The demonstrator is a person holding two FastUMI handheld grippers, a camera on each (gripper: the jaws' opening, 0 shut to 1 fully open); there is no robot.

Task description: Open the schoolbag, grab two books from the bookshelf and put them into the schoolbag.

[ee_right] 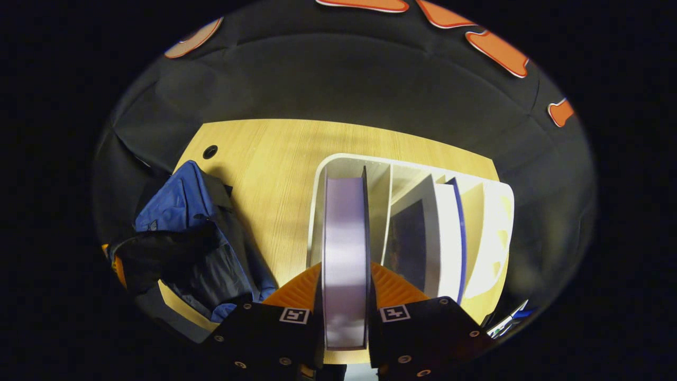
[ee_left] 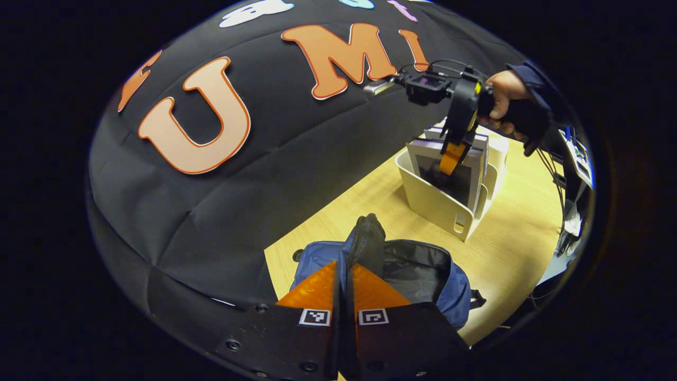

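Note:
A blue schoolbag (ee_left: 449, 288) lies open on the wooden table (ee_left: 508, 238), its dark lining showing. My left gripper (ee_left: 344, 283) is shut on the bag's black zipper flap (ee_left: 366, 238) and holds it up. Further back stands a white bookshelf (ee_left: 441, 206) with books upright in it. A hand (ee_left: 502, 95) holds my right gripper (ee_left: 451, 159), which points down into the shelf. In the right gripper view, my right gripper (ee_right: 345, 269) is shut on a lavender book (ee_right: 344, 227) in the shelf's (ee_right: 317, 211) leftmost slot. A second book (ee_right: 423, 238) stands one slot over. The schoolbag (ee_right: 174, 211) lies to the left.
The booth's black cloth wall (ee_left: 211, 211) runs close behind the table's far edge. A round cable hole (ee_right: 210, 152) sits in the tabletop near the bag. Bare tabletop (ee_right: 275, 174) separates the bag and the shelf. Cables and gear (ee_left: 574, 159) hang beyond the table's right side.

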